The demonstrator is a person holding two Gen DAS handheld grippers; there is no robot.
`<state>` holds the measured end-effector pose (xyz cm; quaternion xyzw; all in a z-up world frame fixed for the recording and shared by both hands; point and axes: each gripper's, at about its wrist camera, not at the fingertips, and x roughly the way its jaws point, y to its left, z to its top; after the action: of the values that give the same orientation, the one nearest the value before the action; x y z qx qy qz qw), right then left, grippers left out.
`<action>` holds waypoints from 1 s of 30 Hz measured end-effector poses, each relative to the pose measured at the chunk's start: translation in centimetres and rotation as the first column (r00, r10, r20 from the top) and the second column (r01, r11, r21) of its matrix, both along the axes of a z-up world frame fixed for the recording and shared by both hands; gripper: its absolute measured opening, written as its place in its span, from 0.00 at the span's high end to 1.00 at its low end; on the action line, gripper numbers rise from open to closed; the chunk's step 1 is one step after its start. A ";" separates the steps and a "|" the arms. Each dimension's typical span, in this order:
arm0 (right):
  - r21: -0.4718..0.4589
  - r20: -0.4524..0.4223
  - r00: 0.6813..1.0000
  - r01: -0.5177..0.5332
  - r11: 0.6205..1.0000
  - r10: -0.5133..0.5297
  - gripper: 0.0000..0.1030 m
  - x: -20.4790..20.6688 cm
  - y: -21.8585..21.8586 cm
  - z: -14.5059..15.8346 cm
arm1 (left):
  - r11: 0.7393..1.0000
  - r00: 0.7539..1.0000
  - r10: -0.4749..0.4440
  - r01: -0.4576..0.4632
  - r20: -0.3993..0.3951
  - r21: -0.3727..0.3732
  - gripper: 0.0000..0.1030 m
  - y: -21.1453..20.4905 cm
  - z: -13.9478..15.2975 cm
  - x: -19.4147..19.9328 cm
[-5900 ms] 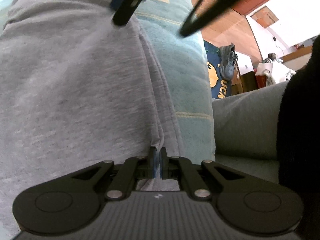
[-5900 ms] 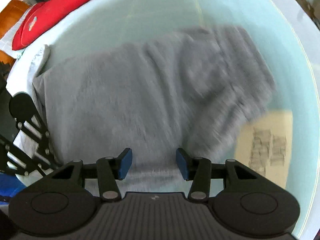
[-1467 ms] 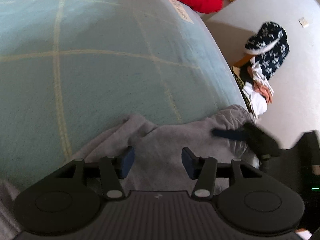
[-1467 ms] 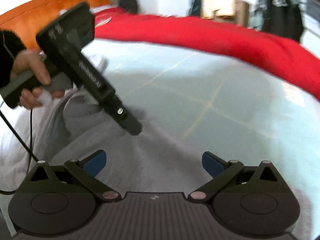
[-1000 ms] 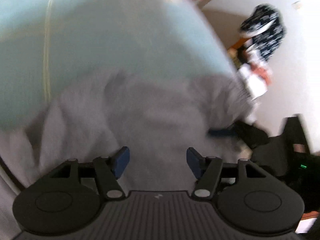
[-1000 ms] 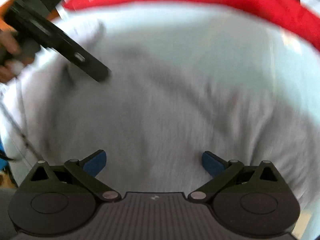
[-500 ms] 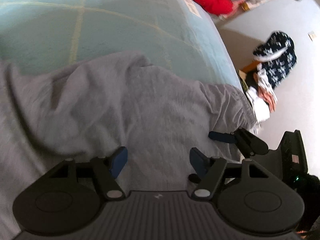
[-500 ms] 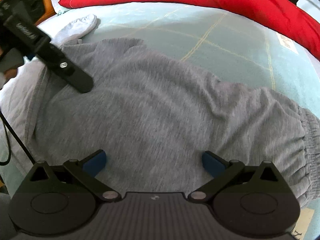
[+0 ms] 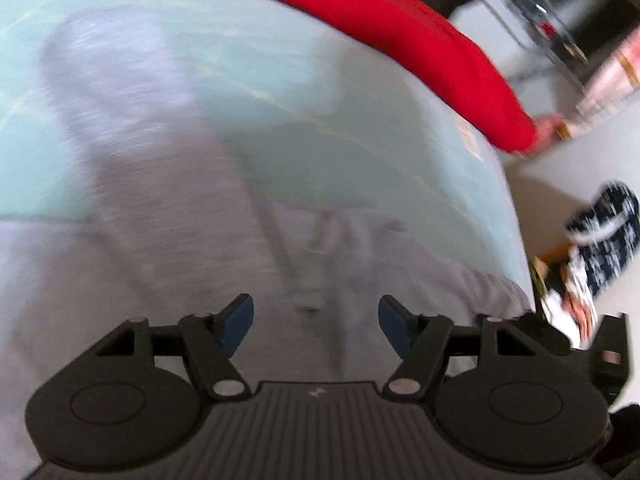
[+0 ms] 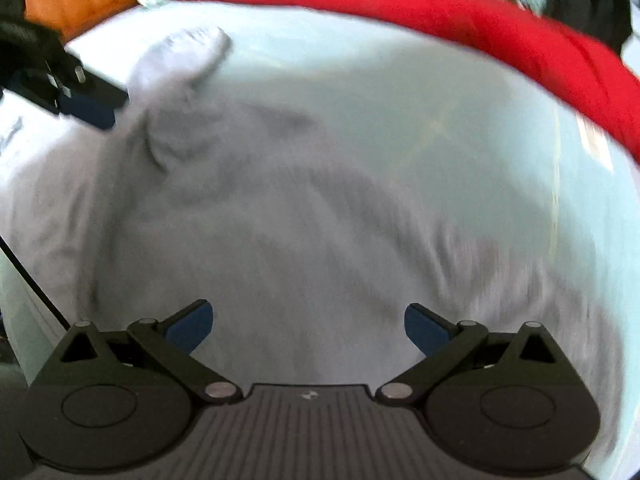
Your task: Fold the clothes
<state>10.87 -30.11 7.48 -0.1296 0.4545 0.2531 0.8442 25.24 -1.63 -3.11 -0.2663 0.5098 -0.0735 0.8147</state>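
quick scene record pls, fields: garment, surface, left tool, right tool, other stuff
garment: grey sweatpants spread on the bed, blurred
surface: pale green bedsheet with thin yellow lines
left tool: open, jaws just been opening, nothing between them
right tool: open, empty, over the sweatpants
other stuff: red duvet along the far edge

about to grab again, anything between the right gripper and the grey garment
Nothing visible. The right gripper is open right above the grey garment, which lies bare on the bed. The left gripper is off at the cloth's far left edge.
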 end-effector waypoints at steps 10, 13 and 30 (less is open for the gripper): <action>0.385 -0.231 0.952 -0.103 0.917 0.203 0.00 4.9 10.2 -0.1 | 0.988 0.988 0.139 -0.143 -0.067 -0.059 0.32 7.6 -1.7 -2.3; 0.404 -0.241 0.939 -0.132 0.905 0.244 0.00 5.7 13.4 -1.0 | 0.988 0.990 0.135 -0.138 -0.047 -0.074 0.32 9.4 -1.7 -2.8; 0.471 -0.256 0.893 -0.218 0.855 0.369 0.00 5.9 19.2 0.2 | 0.931 0.991 0.126 -0.129 -0.031 -0.342 0.30 15.2 -4.5 -1.5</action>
<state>16.72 -10.93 7.71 0.0363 0.4994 0.4931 0.7115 23.71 13.54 -7.56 -0.4372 0.4740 -0.1071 0.7567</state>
